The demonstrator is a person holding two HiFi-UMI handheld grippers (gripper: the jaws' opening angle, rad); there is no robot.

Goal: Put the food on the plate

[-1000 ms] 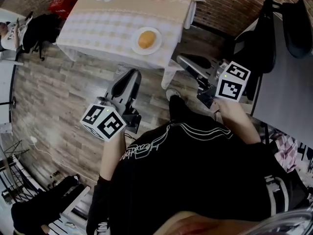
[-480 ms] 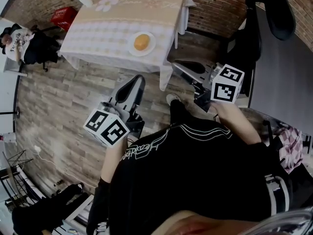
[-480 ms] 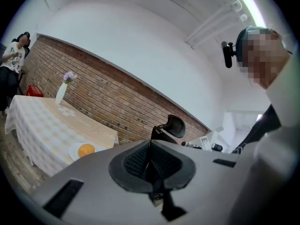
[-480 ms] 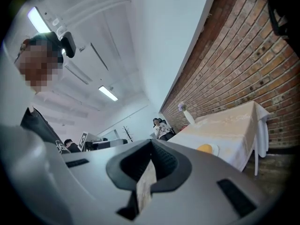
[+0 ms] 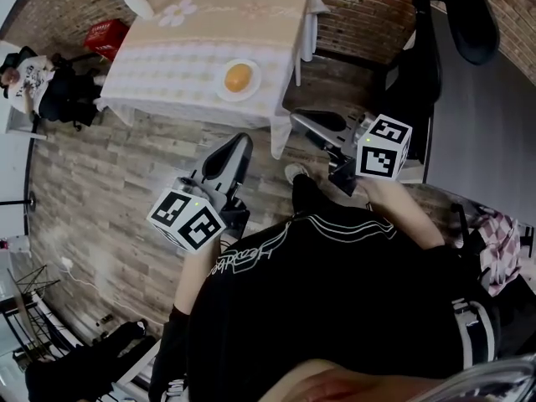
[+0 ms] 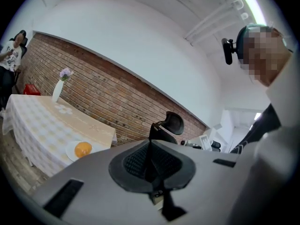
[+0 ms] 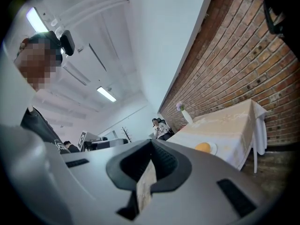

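A round orange bun (image 5: 239, 77) lies on a white plate (image 5: 253, 83) near the front edge of the cloth-covered table (image 5: 184, 48), far ahead of me. My left gripper (image 5: 238, 146) hangs over the wood floor, well short of the table, jaws pressed together with nothing in them. My right gripper (image 5: 306, 121) is off the table's right corner, also shut and empty. In the left gripper view the left gripper (image 6: 150, 145) points past the bun (image 6: 83, 149). In the right gripper view the right gripper (image 7: 151, 147) has the bun (image 7: 203, 147) to its right.
A white vase with flowers (image 5: 134, 2) stands at the table's far left corner. A seated person (image 5: 33, 82) and a red box (image 5: 105, 32) are to the left. A black office chair (image 5: 448, 23) and a grey desk (image 5: 486, 132) stand on the right.
The table and plate have drawn further off and shifted left in the head view. Both grippers have kept their pose in front of my body.
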